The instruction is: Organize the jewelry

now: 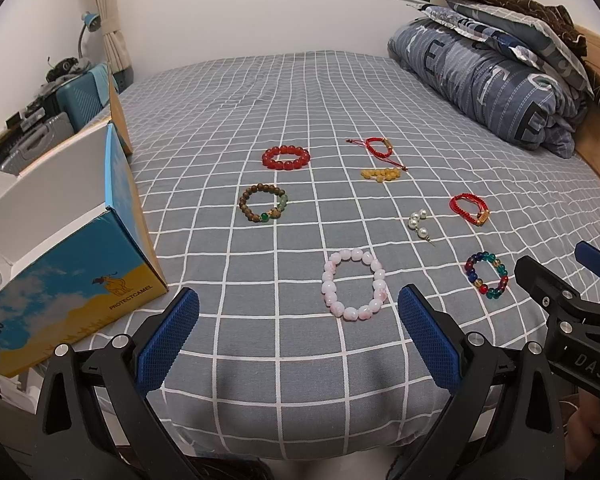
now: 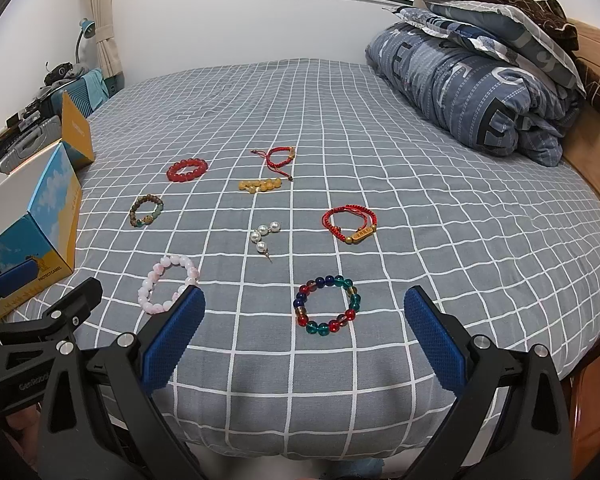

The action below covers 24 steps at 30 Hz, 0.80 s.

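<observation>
Your left claw (image 1: 298, 320) gapes wide, empty, behind pink bracelet (image 1: 354, 284) | your right claw (image 2: 304, 320) wide, empty, behind multicolor bracelet (image 2: 326, 305) | jewelry lies scattered on bed (image 2: 460, 240) | box (image 1: 72, 280) sits at left.

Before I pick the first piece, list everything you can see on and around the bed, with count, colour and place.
Red round-bead bracelet: 1, red, far left.
Brown wooden-bead bracelet: 1, brown with green beads, nearer than the red one.
Pink-white bead bracelet: 1, nearest the left gripper.
Multicolour glass-bead bracelet: 1, red, blue, teal, before the right gripper.
Red cord bracelets: 2, far and right.
Yellow bead strand: 1, centre.
Pearl pin: 1, white, centre.
Open cardboard box: 1, blue-yellow, left edge.
Folded quilt: 1, blue-grey, headboard end.
Checked bedsheet: grey.
Left gripper: open.
Right gripper: open.
</observation>
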Tool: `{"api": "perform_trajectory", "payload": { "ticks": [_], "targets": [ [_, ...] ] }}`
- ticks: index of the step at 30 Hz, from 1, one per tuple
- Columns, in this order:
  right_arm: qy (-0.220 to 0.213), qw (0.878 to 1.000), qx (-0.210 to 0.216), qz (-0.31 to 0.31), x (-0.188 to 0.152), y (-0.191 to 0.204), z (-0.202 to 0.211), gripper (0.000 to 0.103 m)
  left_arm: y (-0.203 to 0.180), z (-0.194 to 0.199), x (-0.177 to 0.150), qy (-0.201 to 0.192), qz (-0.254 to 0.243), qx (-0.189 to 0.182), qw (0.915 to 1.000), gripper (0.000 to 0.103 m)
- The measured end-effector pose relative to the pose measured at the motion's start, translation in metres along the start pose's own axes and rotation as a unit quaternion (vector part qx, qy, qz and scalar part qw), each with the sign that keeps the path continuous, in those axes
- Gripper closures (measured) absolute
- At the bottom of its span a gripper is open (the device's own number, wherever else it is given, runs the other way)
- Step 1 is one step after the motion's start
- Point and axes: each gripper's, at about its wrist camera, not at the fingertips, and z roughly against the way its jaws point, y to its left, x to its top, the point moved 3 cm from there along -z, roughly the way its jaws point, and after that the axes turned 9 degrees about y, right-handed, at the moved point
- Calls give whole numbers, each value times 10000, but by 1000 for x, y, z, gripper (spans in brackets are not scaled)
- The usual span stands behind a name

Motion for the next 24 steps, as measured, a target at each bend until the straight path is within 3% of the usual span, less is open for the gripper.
{"api": "perform_trajectory", "payload": {
  "ticks": [15,24],
  "targets": [
    [-71,10000,-6,-26,7,-1,6,7,2,12,8,-92,77,-28,9999,6],
    [-107,9999,-75,-60,49,-4,14,7,12,20,54,-119,155,-132,9997,6]
  ]
}}
